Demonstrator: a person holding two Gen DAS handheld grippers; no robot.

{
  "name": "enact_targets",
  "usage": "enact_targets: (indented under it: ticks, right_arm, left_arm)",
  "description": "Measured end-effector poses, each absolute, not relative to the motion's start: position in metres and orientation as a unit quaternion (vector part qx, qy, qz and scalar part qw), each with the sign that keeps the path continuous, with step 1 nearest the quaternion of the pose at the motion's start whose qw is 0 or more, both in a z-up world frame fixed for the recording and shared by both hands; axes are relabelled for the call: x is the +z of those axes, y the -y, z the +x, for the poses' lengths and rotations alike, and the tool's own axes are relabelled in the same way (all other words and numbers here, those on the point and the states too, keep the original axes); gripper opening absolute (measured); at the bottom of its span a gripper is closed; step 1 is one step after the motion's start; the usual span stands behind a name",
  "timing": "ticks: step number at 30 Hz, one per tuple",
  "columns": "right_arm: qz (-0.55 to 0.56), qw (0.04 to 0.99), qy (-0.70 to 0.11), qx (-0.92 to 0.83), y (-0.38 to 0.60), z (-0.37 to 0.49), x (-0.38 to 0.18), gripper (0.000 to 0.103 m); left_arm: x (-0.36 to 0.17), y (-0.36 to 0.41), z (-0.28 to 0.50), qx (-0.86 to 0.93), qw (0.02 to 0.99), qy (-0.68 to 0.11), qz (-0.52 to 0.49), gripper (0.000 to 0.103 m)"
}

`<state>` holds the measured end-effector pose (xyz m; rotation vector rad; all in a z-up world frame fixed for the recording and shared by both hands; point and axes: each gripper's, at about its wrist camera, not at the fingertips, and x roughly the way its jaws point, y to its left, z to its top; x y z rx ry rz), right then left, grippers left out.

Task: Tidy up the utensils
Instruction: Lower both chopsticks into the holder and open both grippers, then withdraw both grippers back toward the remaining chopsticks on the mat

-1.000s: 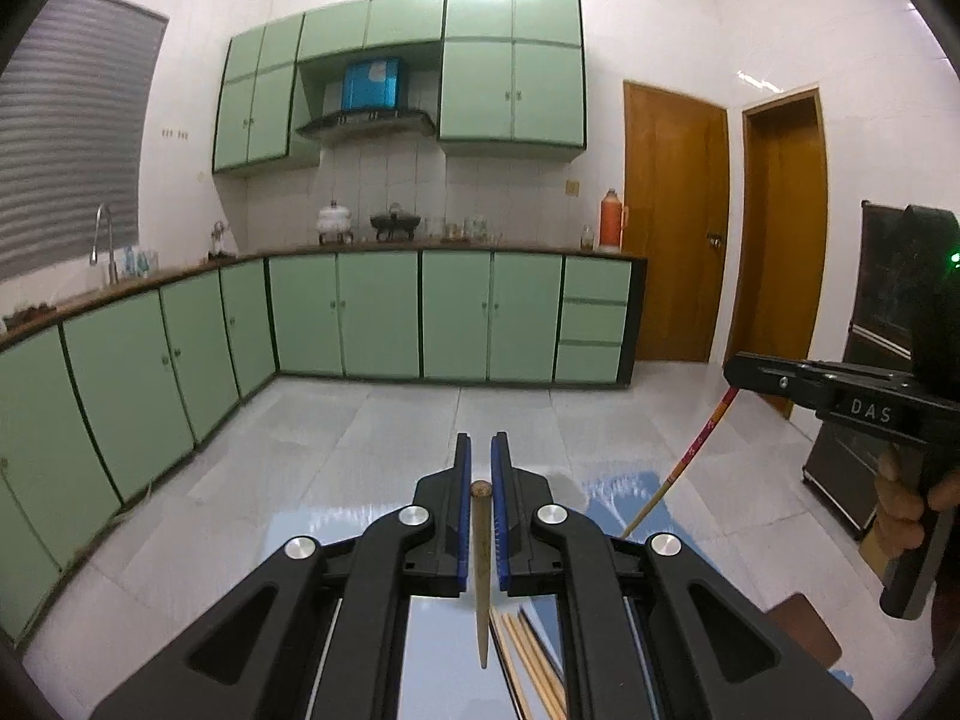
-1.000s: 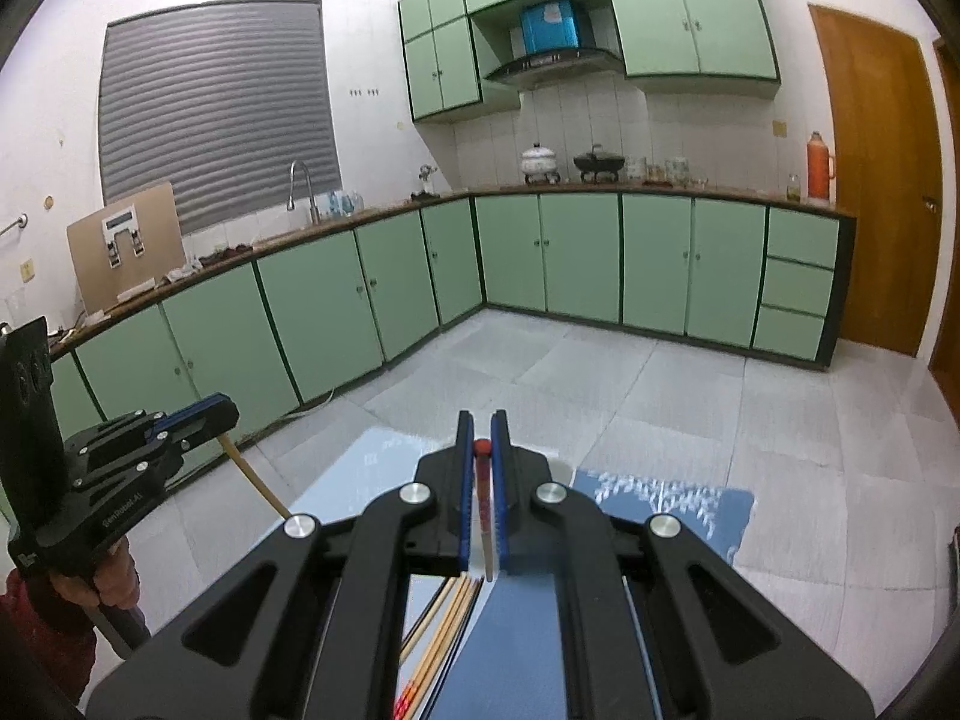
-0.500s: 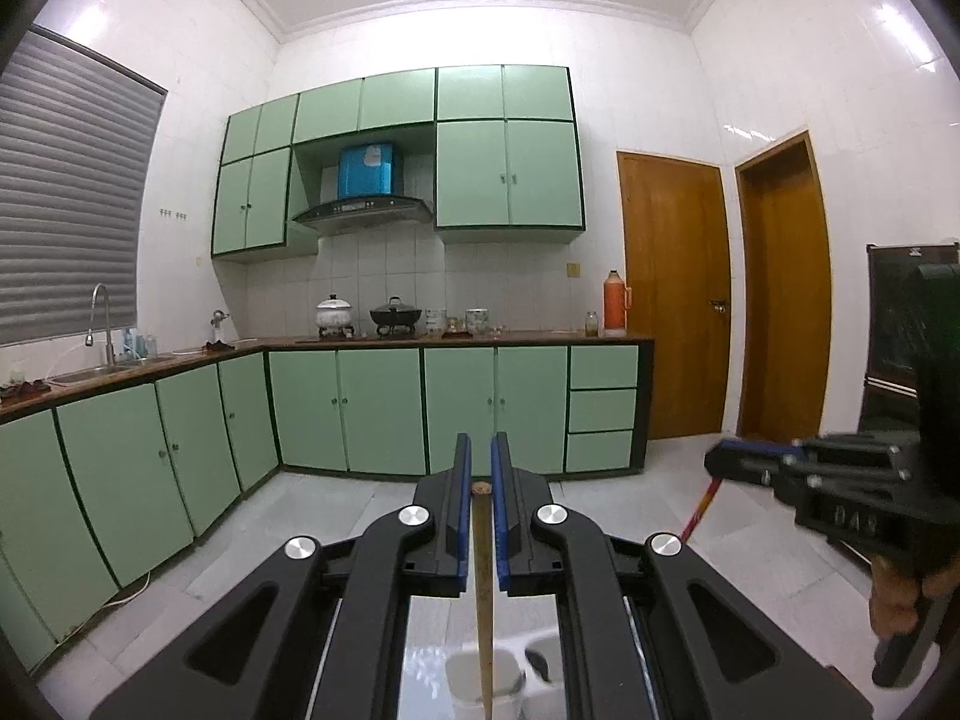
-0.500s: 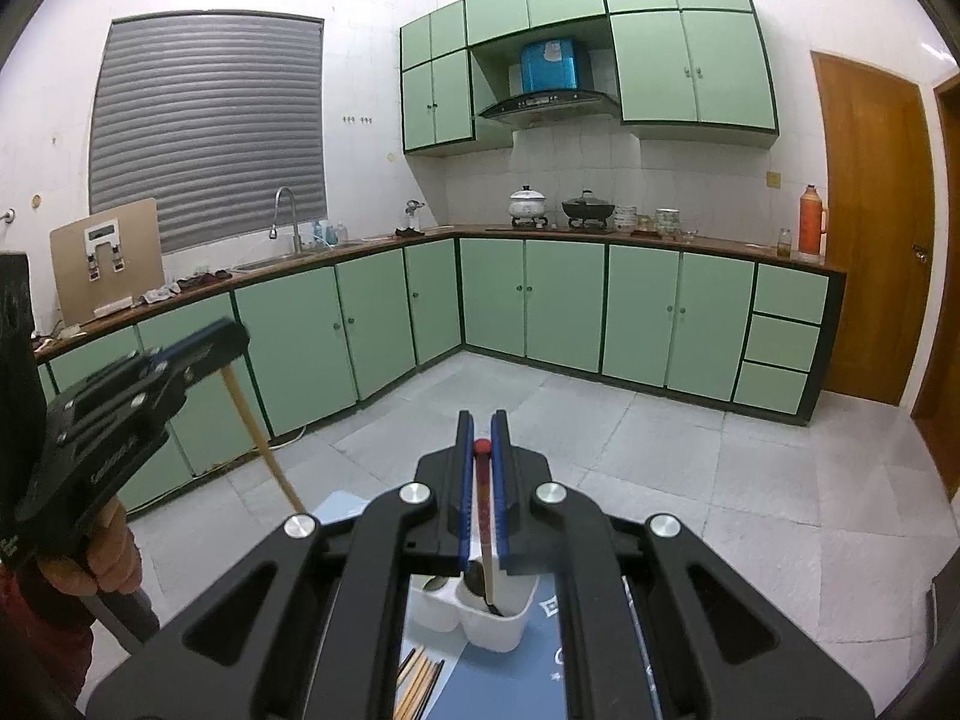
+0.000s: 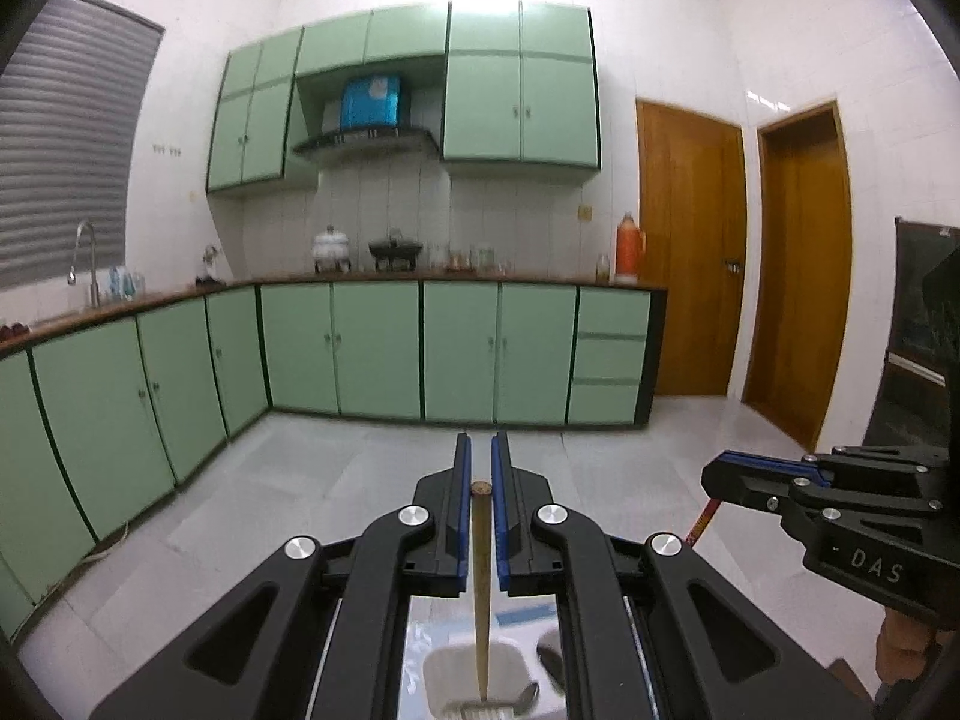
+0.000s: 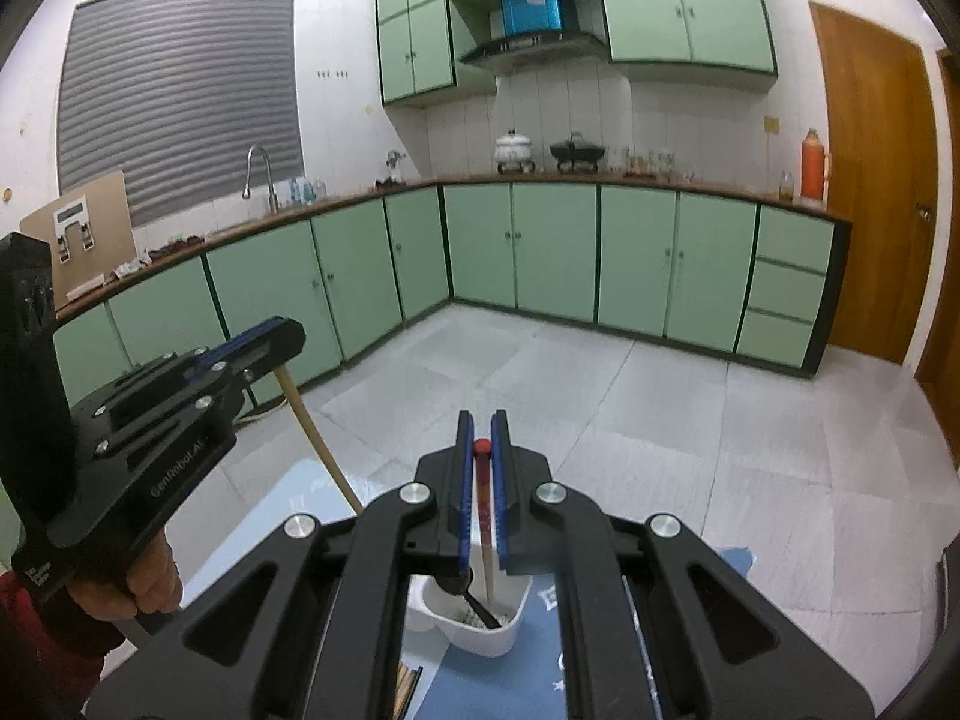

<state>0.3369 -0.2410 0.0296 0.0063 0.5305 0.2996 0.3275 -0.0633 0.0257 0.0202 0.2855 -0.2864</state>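
I see my left gripper [image 5: 481,468] clamped on a plain wooden chopstick [image 5: 480,588], its tip hanging down into the white utensil holder [image 5: 441,675] on the blue mat [image 6: 480,684]. My right gripper [image 6: 482,444] pinches a red-topped chopstick [image 6: 483,516] — its tip also dips into that holder.

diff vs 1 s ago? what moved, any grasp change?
Both grippers carried their chopsticks from above the loose chopsticks on the mat to above the white holder. The left gripper keeps its plain chopstick, the right gripper its red-tipped chopstick. No grasp change; neither is released.
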Motion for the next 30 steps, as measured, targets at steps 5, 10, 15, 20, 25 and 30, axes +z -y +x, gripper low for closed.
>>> enact_targets:
  ticks: [5, 10, 15, 20, 25, 30]
  right_arm:
    - [0.01, 0.948, -0.281, 0.147, 0.238, 0.339, 0.009, 0.005]
    - [0.01, 0.943, -0.297, 0.15, 0.236, 0.334, -0.003, 0.009]
    - [0.022, 0.95, -0.279, 0.139, 0.247, 0.319, 0.006, 0.029]
    - [0.029, 0.963, -0.24, 0.118, 0.26, 0.286, 0.017, 0.06]
    - [0.04, 0.975, -0.2, 0.088, 0.272, 0.232, 0.009, 0.09]
    - [0.047, 0.972, -0.214, 0.081, 0.274, 0.187, -0.021, 0.091]
  left_arm:
    - [0.01, 0.063, 0.334, -0.144, 0.975, -0.167, 0.009, 0.007]
    - [0.0, 0.061, 0.335, -0.141, 0.972, -0.187, 0.014, 0.01]
    - [0.004, 0.052, 0.325, -0.137, 0.973, -0.187, 0.004, 0.036]
    - [0.012, 0.04, 0.295, -0.127, 0.977, -0.173, 0.005, 0.067]
    - [0.008, 0.025, 0.253, -0.115, 0.98, -0.163, -0.009, 0.079]
    - [-0.016, 0.018, 0.207, -0.109, 0.979, -0.171, -0.003, 0.085]
